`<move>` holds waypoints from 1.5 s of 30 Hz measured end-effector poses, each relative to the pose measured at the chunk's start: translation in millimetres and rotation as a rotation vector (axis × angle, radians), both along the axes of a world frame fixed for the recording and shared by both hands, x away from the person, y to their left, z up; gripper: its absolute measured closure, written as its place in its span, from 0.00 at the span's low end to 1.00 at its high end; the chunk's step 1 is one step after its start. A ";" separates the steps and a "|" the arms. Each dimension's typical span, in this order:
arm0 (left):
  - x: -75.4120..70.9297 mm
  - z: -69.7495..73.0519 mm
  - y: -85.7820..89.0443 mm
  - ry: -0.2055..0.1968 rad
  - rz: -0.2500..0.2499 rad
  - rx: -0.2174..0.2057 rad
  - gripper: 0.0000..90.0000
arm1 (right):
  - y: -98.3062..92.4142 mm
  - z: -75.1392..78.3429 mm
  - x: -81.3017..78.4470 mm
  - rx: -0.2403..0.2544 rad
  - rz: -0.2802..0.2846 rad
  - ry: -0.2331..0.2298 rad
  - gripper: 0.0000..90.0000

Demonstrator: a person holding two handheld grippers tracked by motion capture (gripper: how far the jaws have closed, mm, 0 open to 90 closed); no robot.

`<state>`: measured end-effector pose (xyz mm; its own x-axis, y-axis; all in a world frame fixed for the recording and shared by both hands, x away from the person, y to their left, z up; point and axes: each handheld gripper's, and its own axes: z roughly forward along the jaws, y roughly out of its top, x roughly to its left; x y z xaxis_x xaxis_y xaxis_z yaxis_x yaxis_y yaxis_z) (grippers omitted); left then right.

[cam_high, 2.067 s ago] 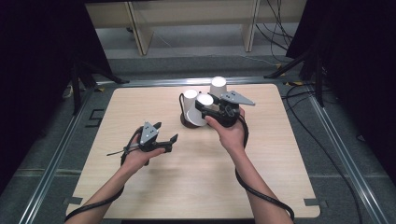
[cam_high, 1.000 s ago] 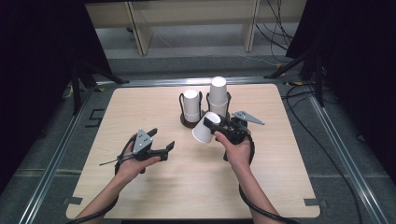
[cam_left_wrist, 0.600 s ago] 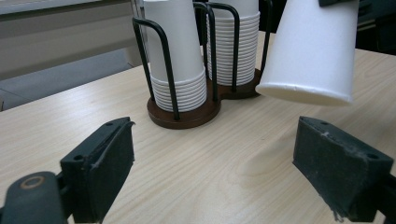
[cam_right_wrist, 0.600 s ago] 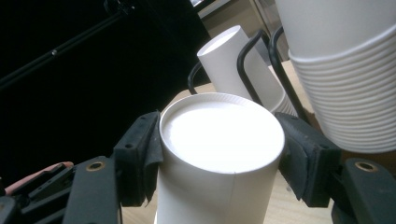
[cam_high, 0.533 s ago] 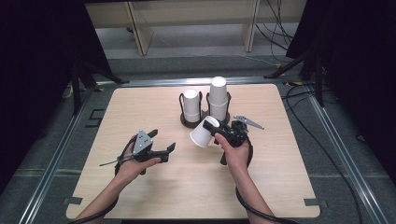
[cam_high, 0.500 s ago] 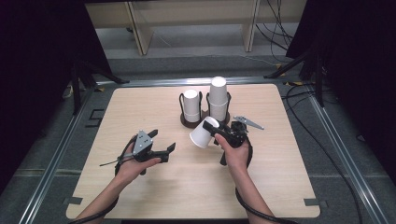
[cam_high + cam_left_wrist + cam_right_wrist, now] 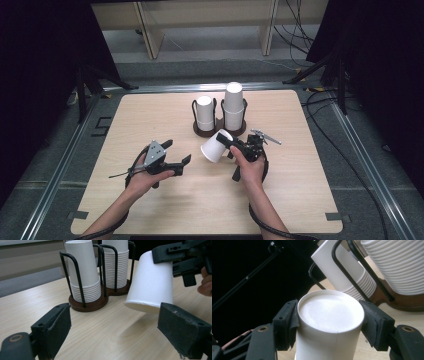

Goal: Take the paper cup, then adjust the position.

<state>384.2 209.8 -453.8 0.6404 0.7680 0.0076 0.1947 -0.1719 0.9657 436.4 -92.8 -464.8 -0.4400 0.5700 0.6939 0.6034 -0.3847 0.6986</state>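
Paper cup (image 7: 216, 146), clamped near its base in right gripper (image 7: 234, 146) and tilted over the table (image 7: 210, 200) just before the cup rack (image 7: 220, 131) (left gripper (image 7: 179, 163) empty, jaws just been opening), could crush or slip if squeezed unevenly.

no readable text, labels or numbers anywhere

Matt white paper cup (image 7: 150, 286) with woven-textured base, stacked ribbed paper cups (image 7: 85, 272), glossy black wire holder (image 7: 75, 277) on dark wood base, pale matt wood-grain tabletop (image 7: 150, 110), rough matt black jaws.
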 end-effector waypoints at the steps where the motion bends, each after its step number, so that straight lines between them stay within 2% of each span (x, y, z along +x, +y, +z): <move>1: 0.0 0.0 0.0 0.000 0.000 0.000 0.12 | 0.9 -0.8 -0.4 0.015 -0.007 0.023 0.39; 2: -0.2 0.4 -0.5 0.000 -0.003 0.001 0.12 | 0.9 -0.8 -0.4 0.015 -0.007 0.023 0.39; 3: -1.2 1.6 -0.5 0.011 -0.004 0.011 0.12 | 0.0 -2.3 0.0 0.012 0.005 0.002 0.39; 5: -1.4 2.5 -3.5 0.011 -0.014 -0.006 0.11 | 2.0 -4.6 -0.6 0.042 0.002 0.029 0.39; 7: -0.8 3.4 -5.6 0.009 -0.022 -0.008 0.11 | 2.1 -6.6 -0.4 0.053 0.002 0.028 0.39; 9: -0.3 4.0 -6.7 0.009 -0.030 -0.012 0.10 | 1.8 -7.7 0.0 0.043 -0.013 0.034 0.39; 12: 2.0 4.7 -10.9 0.003 -0.050 -0.037 0.10 | 0.3 -8.6 -0.6 0.059 -0.008 0.035 0.39; 13: 1.5 5.4 -11.6 0.010 -0.047 -0.031 0.09 | 0.8 -7.0 -2.4 0.100 -0.011 0.075 0.39; 15: 2.0 6.2 -13.2 0.016 -0.049 -0.021 0.08 | -1.4 -8.1 -1.9 0.102 -0.016 0.061 0.39; 16: 2.8 6.3 -14.5 0.021 -0.050 -0.022 0.07 | -1.5 -8.4 -1.9 0.121 -0.007 0.055 0.39; 18: 3.1 6.4 -15.3 0.021 -0.053 -0.025 0.06 | -1.8 -7.7 -2.4 0.108 -0.017 0.055 0.39; 19: 3.3 6.6 -15.6 0.019 -0.052 -0.022 0.06 | -2.2 -7.4 -3.1 0.129 -0.013 0.042 0.39; 22: 2.3 7.2 -16.3 0.021 -0.053 -0.016 0.04 | -1.8 -7.9 -3.0 0.144 -0.013 0.026 0.39; 24: 2.1 7.2 -16.4 0.021 -0.052 -0.016 0.03 | -1.3 -6.0 -3.8 0.138 -0.016 0.042 0.39; 25: 2.1 7.1 -16.3 0.021 -0.053 -0.011 0.03 | 1.0 -2.2 -6.7 0.190 -0.004 0.110 0.39; 26: 2.3 6.8 -16.6 0.023 -0.053 -0.008 0.02 | 0.4 -4.7 -3.8 0.145 -0.017 0.050 0.39; 27: 3.1 6.2 -17.3 0.026 -0.058 -0.008 0.02 | 0.4 -5.1 -2.9 0.143 -0.006 0.042 0.39; 32: 7.3 2.9 -21.5 0.029 -0.062 0.019 0.00 | 1.6 -4.6 -1.8 0.142 -0.012 0.048 0.39; 33: 8.4 1.8 -23.0 0.028 -0.064 0.028 0.00 | 2.7 -3.3 -1.4 0.180 0.000 0.071 0.39; 34: 9.6 0.8 -25.3 0.030 -0.065 0.025 0.00 | 2.7 -3.3 -1.4 0.180 0.000 0.071 0.39; 35: 11.2 0.0 -27.1 0.032 -0.069 0.032 0.00 | 1.8 -3.9 1.0 0.142 -0.011 0.042 0.39; 36: 12.5 -1.0 -29.2 0.033 -0.072 0.035 0.00 | 1.8 -3.9 1.0 0.142 -0.011 0.042 0.39; 37: 13.8 -2.0 -31.4 0.030 -0.074 0.036 0.00 | 1.2 -4.0 1.4 0.165 0.001 0.042 0.39; 40: 17.0 -4.4 -35.9 0.023 -0.080 0.044 0.00 | 1.5 -3.1 1.0 0.163 -0.013 0.056 0.39; 41: 20.4 -5.2 -37.1 0.002 -0.088 0.062 0.00 | 1.9 -3.8 2.0 0.166 -0.014 0.040 0.39; 43: 21.6 -6.1 -38.1 -0.004 -0.093 0.060 0.00 | 1.6 -2.8 0.8 0.172 -0.003 0.054 0.39; 44: 22.1 -7.7 -40.3 -0.001 -0.101 0.061 0.00 | 2.7 -2.2 0.8 0.177 -0.015 0.058 0.39; 45: 22.0 -8.2 -41.3 -0.003 -0.106 0.064 0.00 | 4.1 0.2 -1.0 0.202 -0.016 0.092 0.39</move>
<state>406.2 168.5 -462.0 0.7177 0.6940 0.0569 0.1691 -0.2530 0.9526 435.4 -88.6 -464.6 -0.3611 0.4217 0.8317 0.6537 -0.5216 0.5483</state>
